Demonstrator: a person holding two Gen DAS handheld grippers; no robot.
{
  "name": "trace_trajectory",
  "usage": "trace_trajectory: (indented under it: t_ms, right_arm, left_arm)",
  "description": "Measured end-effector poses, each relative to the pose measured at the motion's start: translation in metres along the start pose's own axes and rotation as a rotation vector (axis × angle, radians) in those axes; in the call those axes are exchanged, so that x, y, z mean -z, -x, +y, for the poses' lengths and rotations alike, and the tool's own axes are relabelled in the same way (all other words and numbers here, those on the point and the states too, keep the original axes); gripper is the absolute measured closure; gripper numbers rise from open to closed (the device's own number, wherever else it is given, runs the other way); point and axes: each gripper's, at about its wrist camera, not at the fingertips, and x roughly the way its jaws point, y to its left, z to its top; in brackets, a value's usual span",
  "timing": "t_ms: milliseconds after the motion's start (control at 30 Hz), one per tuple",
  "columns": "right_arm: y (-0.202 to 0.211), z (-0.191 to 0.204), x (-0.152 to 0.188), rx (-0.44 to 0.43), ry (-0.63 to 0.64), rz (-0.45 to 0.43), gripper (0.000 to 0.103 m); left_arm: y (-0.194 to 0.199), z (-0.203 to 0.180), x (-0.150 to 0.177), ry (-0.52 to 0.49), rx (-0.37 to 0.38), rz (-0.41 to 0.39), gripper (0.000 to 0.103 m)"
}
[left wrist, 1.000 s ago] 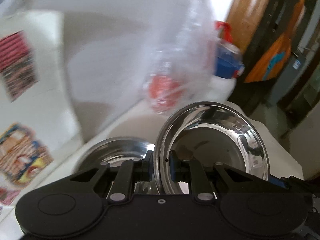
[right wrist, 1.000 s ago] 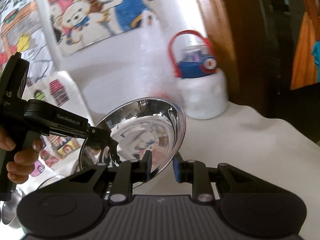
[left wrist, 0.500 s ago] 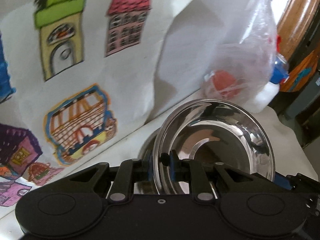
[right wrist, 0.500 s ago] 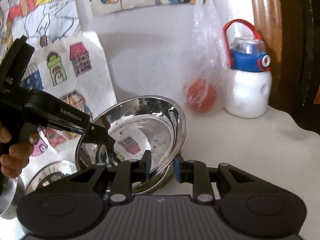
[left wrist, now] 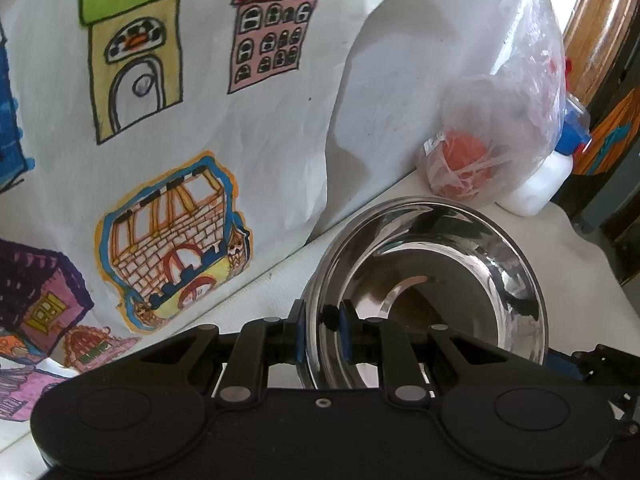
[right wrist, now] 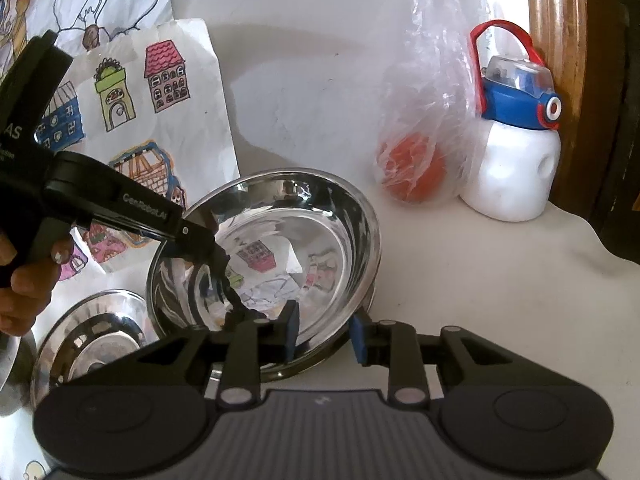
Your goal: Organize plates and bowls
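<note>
Close beside the paper-covered wall, the left gripper clamps the shiny steel bowl's rim, while the right gripper, jaws just widened, straddles it loosely.

The left gripper has its jaws clamped on the steel bowl's rim, beside the plastic bag.

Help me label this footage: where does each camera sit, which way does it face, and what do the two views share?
Left wrist: on the left gripper, looking down along its fingers, which pinch the steel bowl; no hand in sight.
Right wrist: on the right gripper, facing the bowl; its jaws, just opening, straddle the rim without pressing; the left gripper and the hand show.
Shared: bowl, plastic bag, bottle, house drawings.
</note>
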Motion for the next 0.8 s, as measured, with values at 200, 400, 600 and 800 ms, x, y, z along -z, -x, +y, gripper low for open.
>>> trace_trajectory:
  t_ms: [200,400,600,800]
  right_arm:
    - [-0.001,0.003,-0.001,0.009,0.024,0.004,0.071]
    - [-0.001,0.007,0.0,0.018,0.043,0.003,0.069]
    - [-0.003,0.016,0.001,0.054,0.101,0.005,0.063]
    - [-0.003,0.019,0.001,0.068,0.125,0.013,0.052]
  left_arm:
    - [-0.004,-0.01,0.001,-0.049,-0.043,-0.008,0.083]
    - [-0.006,-0.01,0.002,-0.057,-0.044,-0.012,0.083]
    - [-0.005,-0.011,0.004,-0.067,-0.048,-0.016,0.083]
    - [-0.002,-0.009,0.005,-0.056,-0.041,-0.02,0.083]
